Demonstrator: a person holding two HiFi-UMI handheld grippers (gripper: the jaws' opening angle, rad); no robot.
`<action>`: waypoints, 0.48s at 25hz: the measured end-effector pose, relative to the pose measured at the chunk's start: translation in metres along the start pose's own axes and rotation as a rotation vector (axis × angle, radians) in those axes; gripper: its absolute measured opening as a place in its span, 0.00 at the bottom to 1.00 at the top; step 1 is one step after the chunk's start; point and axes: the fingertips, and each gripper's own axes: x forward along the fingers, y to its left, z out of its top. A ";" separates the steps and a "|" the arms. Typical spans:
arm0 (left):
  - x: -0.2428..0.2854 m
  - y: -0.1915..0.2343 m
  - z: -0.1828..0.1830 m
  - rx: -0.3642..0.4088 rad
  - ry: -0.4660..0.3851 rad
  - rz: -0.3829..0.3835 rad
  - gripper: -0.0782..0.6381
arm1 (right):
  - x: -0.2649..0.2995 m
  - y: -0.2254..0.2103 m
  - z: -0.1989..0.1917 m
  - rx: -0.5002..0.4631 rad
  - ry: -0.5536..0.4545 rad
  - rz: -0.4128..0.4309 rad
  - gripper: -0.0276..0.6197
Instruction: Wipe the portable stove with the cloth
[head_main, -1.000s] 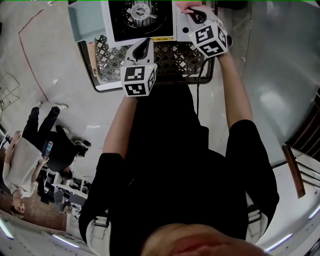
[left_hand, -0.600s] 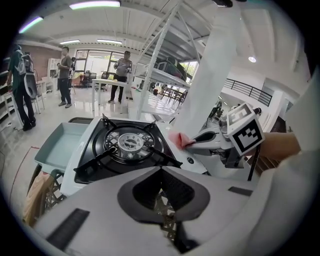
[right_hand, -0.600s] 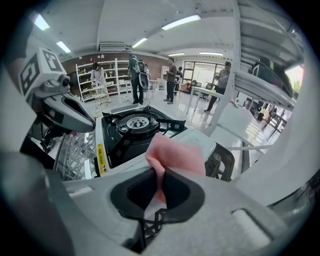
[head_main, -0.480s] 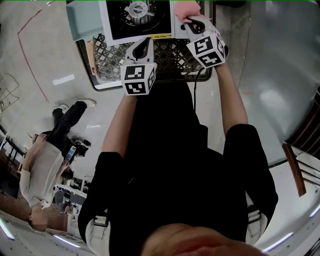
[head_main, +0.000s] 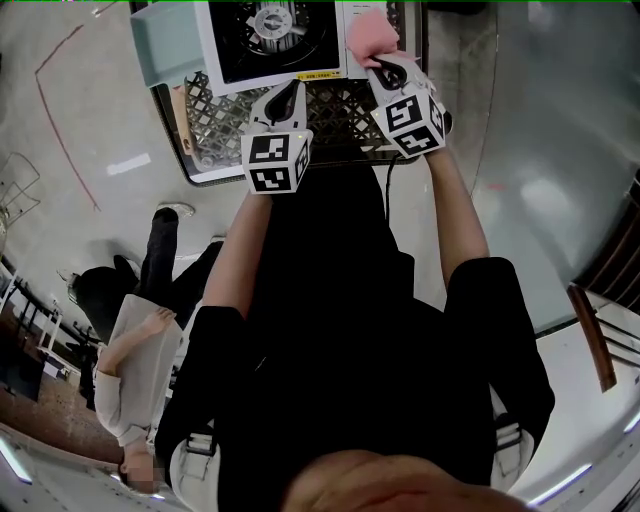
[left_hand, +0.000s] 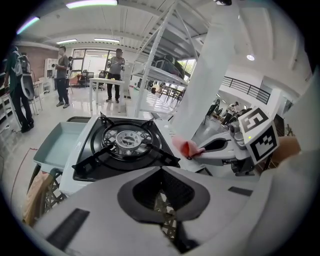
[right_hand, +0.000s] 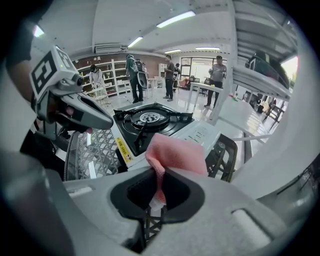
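Observation:
The portable stove (head_main: 270, 30), white with a black burner top, sits on a black lattice crate (head_main: 335, 112) at the top of the head view. It also shows in the left gripper view, stove (left_hand: 127, 142), and the right gripper view, stove (right_hand: 150, 120). My right gripper (head_main: 385, 65) is shut on a pink cloth (head_main: 368, 34) at the stove's right front corner. The cloth (right_hand: 175, 150) sticks up from the right gripper (right_hand: 159, 172). My left gripper (head_main: 288, 90) hovers over the crate just in front of the stove, shut on nothing, left gripper (left_hand: 162, 169).
A light blue tray (head_main: 165, 42) lies left of the stove. A dark cable (head_main: 392, 195) hangs down from the crate. A person (head_main: 135, 350) walks on the floor at lower left. More people (left_hand: 116, 70) stand far behind the stove.
My right gripper has drawn back toward me with the pink cloth, which now shows more fully. The left gripper has stayed put. The person on the floor has walked on.

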 end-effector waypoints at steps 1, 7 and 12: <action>0.000 0.000 0.000 0.001 0.000 -0.001 0.11 | -0.001 0.002 -0.001 0.003 0.002 0.001 0.07; -0.002 -0.001 0.000 0.007 0.003 -0.007 0.11 | -0.008 0.021 -0.013 0.029 0.020 0.018 0.07; -0.004 0.002 -0.001 0.006 0.000 -0.005 0.11 | -0.011 0.036 -0.019 0.039 0.033 0.037 0.07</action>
